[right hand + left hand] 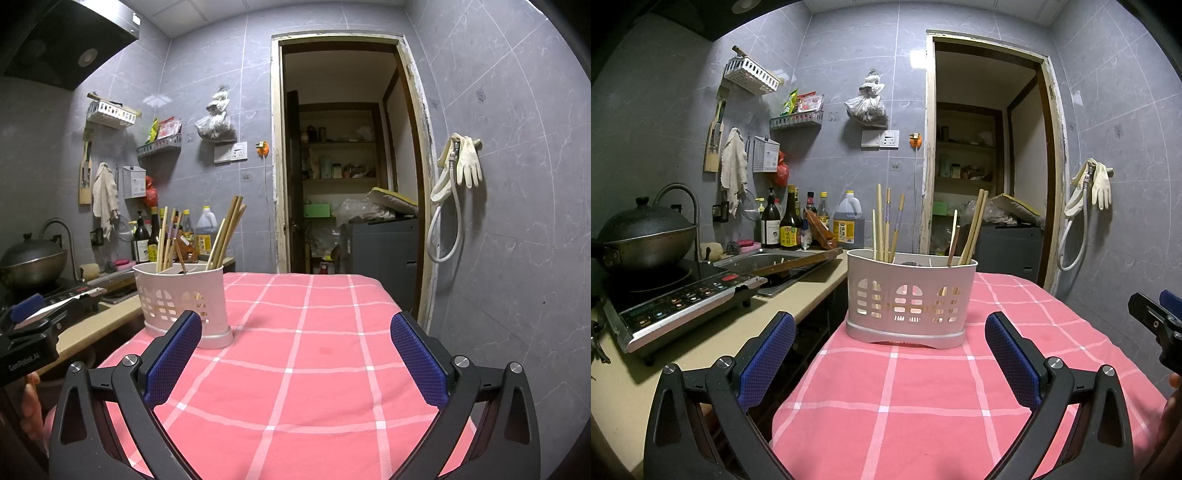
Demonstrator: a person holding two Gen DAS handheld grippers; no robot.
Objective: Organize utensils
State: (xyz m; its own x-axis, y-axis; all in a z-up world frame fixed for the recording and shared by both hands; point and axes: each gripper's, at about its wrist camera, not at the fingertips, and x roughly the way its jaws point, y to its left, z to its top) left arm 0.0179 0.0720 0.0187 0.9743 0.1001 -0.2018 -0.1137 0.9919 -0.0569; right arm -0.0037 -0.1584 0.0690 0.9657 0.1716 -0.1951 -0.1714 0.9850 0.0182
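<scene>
A white slotted utensil holder (908,301) stands on the pink checked tablecloth (916,398) near its far left edge, and it also shows in the right wrist view as the holder (201,295). Several wooden chopsticks (886,225) stand upright in its left side and several chopsticks (973,229) lean in its right side. My left gripper (890,347) is open, a short way in front of the holder, with nothing between its blue pads. My right gripper (295,350) is open over the cloth, to the right of the holder. The right gripper's tip (1156,321) shows at the left view's right edge.
A beige counter (713,332) runs along the left with an induction cooker (679,299), a wok (646,236), a sink (775,262) and several bottles (790,225). An open doorway (347,184) lies behind the table. Gloves and a hose (458,173) hang on the right wall.
</scene>
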